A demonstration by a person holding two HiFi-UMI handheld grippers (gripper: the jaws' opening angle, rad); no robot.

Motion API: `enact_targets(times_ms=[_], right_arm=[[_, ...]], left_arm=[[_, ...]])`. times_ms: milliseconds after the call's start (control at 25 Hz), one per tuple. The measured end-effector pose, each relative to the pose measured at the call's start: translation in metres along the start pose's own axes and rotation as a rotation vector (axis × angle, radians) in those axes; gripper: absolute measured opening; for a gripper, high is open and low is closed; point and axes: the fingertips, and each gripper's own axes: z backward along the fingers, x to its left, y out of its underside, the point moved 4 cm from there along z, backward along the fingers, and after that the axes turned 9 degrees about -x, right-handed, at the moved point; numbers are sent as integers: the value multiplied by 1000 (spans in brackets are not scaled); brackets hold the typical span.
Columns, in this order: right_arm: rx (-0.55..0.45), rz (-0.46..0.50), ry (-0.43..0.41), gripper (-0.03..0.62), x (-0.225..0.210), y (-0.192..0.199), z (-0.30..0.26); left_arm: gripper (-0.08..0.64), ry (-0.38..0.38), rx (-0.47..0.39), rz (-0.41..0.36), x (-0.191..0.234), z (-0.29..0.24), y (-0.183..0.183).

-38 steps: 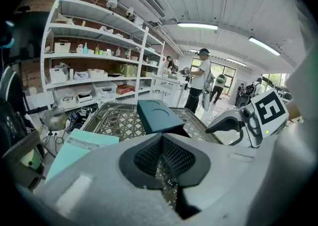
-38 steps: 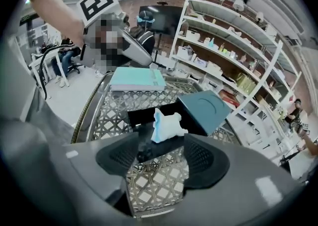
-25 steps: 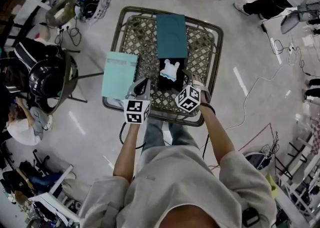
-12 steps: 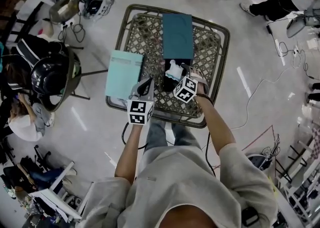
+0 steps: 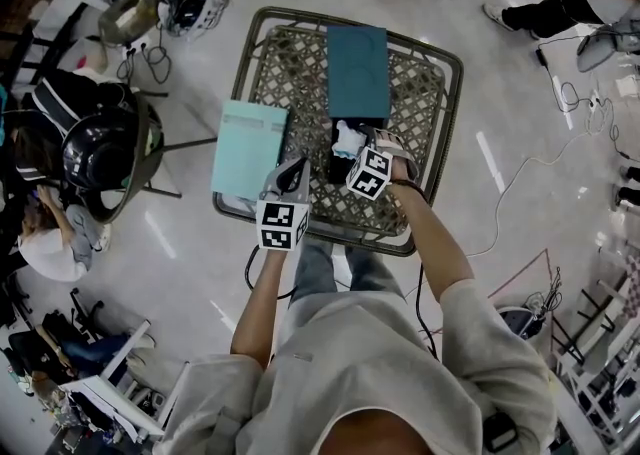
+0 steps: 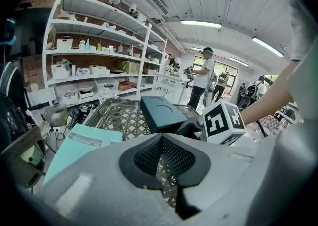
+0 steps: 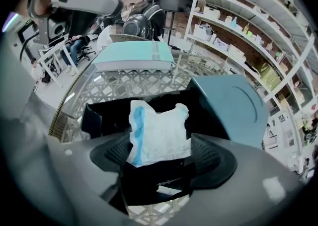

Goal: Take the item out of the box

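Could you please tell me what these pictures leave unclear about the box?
Head view: the right gripper covers part of the black box, hiding its interior.
Right gripper view: the jaws cover the lower edge of the white item; whether the pads press it is unclear.
Left gripper view: the right gripper's marker cube blocks the box.
Head view: print on the light teal box is too small.

lattice table (image 5: 420, 103) | pale teal flat package (image 5: 250, 148) overhanging left edge | shelving (image 6: 99, 71)

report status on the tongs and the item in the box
Left tongs shut, empty, over the metal lattice table. Right tongs open, straddling the white-and-blue plastic packet inside the open black box. Nothing blocking the lift.
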Motion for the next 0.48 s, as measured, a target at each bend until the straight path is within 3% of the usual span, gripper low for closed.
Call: enact_targets(times_ms=[120,200,480], right_arm=[[9,15,10,357,-1,2,-3],[10,18,21,285,-3,2,-2],[6,2,19,231,-2,4,-1]], left_arm=[[6,2,-2,1,1,0,0],[6,0,2,1,2,0,0],[6,-6,-3,1,1,1,1]])
